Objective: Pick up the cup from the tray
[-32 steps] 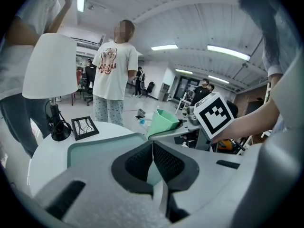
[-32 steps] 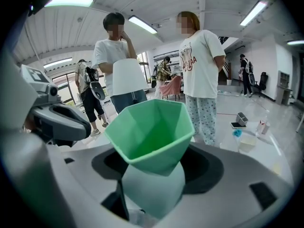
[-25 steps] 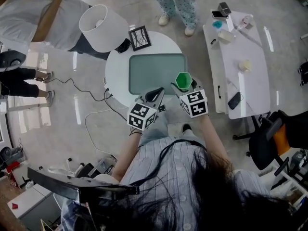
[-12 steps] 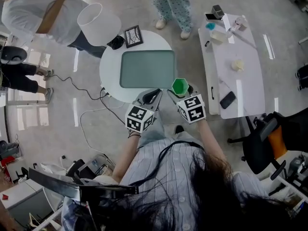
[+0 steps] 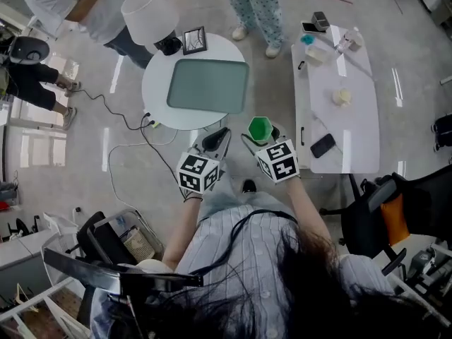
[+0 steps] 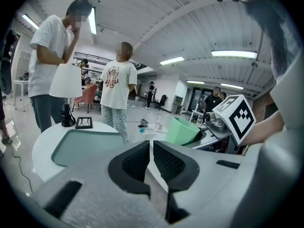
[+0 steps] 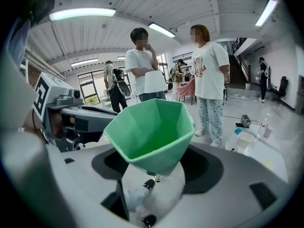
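A green faceted cup (image 5: 260, 128) hangs in the air clear of the round white table, with my right gripper (image 5: 263, 138) shut on it. In the right gripper view the cup (image 7: 151, 132) fills the middle, mouth toward the camera, between the dark pads. The grey-green tray (image 5: 208, 85) lies bare on the round white table (image 5: 159, 99), also seen at the left of the left gripper view as the tray (image 6: 83, 145). My left gripper (image 5: 217, 138) is shut with nothing in it, its pads (image 6: 137, 161) pressed together, level with the right gripper and left of it.
A white lamp (image 5: 148, 16) and a small picture frame (image 5: 195, 40) stand at the round table's far edge. A long white table (image 5: 337, 126) with a phone and small items is at the right. Two people stand beyond the tables. Cables trail on the floor at the left.
Both grippers and the cup have drawn back from the round table toward the person, and the table and tray now sit farther up the head view. The grip on the cup is unchanged.
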